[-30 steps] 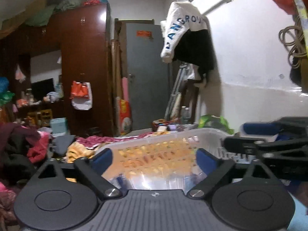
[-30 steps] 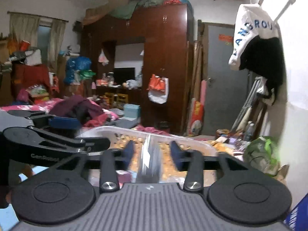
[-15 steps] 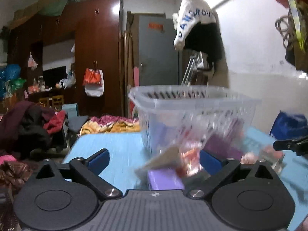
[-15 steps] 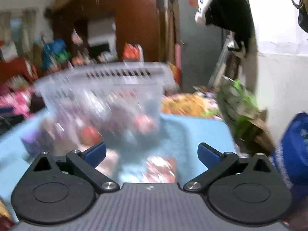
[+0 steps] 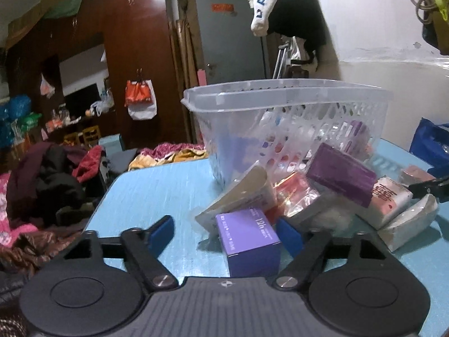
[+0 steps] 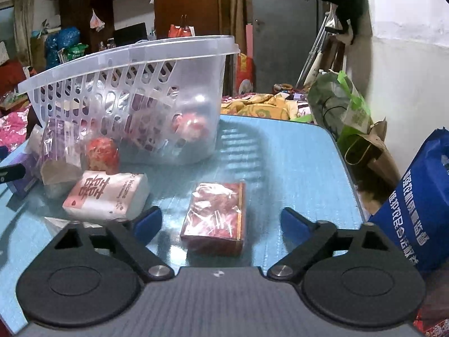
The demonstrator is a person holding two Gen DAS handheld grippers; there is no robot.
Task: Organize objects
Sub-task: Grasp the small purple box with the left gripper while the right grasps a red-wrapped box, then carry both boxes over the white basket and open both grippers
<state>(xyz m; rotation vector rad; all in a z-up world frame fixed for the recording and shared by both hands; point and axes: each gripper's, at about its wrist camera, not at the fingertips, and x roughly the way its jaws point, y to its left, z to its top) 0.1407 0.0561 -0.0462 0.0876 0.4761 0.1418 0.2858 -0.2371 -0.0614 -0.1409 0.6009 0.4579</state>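
My left gripper (image 5: pixel 224 231) is closing around the purple box (image 5: pixel 249 240), my right gripper (image 6: pixel 221 220) around the red packet (image 6: pixel 216 216), neither gripped yet. Both just dropped from above the basket (image 5: pixel 280 98) to the tabletop (image 6: pixel 294 163) — picking starts.

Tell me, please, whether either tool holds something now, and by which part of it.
Nothing is held. The left tool is closing around a purple box, the right tool around a red packet, but neither pair of pads presses yet.

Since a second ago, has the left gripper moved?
Yes. The left gripper has dropped: the basket now stands above its jaws, against the grey door.
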